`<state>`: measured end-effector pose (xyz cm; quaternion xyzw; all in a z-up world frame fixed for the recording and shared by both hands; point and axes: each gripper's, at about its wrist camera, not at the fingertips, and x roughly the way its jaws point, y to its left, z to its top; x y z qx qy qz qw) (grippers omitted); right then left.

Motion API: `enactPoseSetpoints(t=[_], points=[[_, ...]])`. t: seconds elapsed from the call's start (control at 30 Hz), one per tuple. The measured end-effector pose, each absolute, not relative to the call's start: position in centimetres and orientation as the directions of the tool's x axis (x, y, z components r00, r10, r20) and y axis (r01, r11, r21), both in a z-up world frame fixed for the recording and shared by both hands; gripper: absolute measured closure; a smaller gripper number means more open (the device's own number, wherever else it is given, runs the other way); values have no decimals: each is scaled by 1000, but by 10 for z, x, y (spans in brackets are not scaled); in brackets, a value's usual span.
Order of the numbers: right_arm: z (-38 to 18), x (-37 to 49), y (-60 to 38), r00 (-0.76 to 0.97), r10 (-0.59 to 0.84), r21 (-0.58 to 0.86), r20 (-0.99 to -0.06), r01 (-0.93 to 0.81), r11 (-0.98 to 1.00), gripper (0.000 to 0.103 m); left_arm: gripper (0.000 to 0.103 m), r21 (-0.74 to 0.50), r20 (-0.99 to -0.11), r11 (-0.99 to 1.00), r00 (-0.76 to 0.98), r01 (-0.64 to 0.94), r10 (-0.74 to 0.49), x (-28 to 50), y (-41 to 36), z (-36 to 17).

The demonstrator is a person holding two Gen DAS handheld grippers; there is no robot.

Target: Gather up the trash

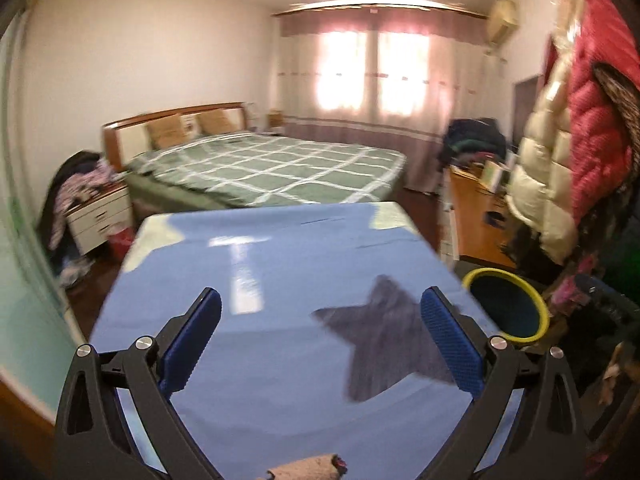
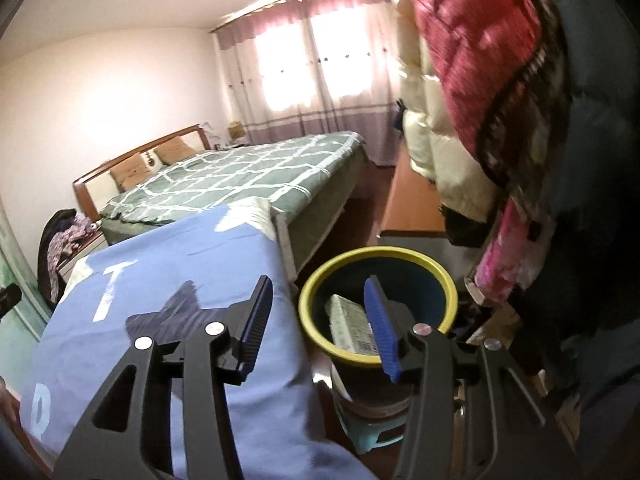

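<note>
A dark bin with a yellow rim [image 2: 404, 258] stands on a small stool right of the blue-clothed table [image 2: 168, 272]; it also shows in the left wrist view [image 1: 506, 306]. A white printed box [image 2: 350, 326] lies inside the bin. My right gripper [image 2: 318, 296] is open and empty, held above the gap between table edge and bin. My left gripper [image 1: 320, 308] is open and empty over the blue table [image 1: 260, 280]. A brownish roll-like object [image 1: 306, 468] shows at the bottom edge, below the left gripper.
A dark star print [image 1: 384, 336] marks the blue cloth. A green checked bed [image 1: 272, 168] lies beyond the table. Red and cream padded jackets [image 2: 472, 92] hang close on the right above the bin. A wooden desk [image 1: 476, 208] and a nightstand with clothes [image 1: 96, 216] flank the bed.
</note>
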<state>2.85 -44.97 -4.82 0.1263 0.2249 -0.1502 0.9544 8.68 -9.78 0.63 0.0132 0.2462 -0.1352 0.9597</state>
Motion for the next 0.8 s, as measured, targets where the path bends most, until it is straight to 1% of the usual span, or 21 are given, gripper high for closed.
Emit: enactPoseSetpoints(t=[0.13, 0.3, 0.43, 0.8], points=[[-40, 29, -430, 866, -212, 146, -452, 306, 941, 54, 5, -66, -468, 980, 862, 189, -198, 73, -58, 1], [-40, 34, -418, 871, -190, 136, -452, 278, 951, 54, 5, -73, -446, 987, 881, 141, -159, 63, -33, 3], [-39, 34, -411, 873, -180, 138, -453, 268, 954, 54, 5, -63, -432, 990, 890, 128, -143, 58, -25, 5], [-39, 34, -412, 875, -178, 142, -450, 267, 953, 54, 5, -55, -434, 989, 889, 136, -147, 58, -41, 6]])
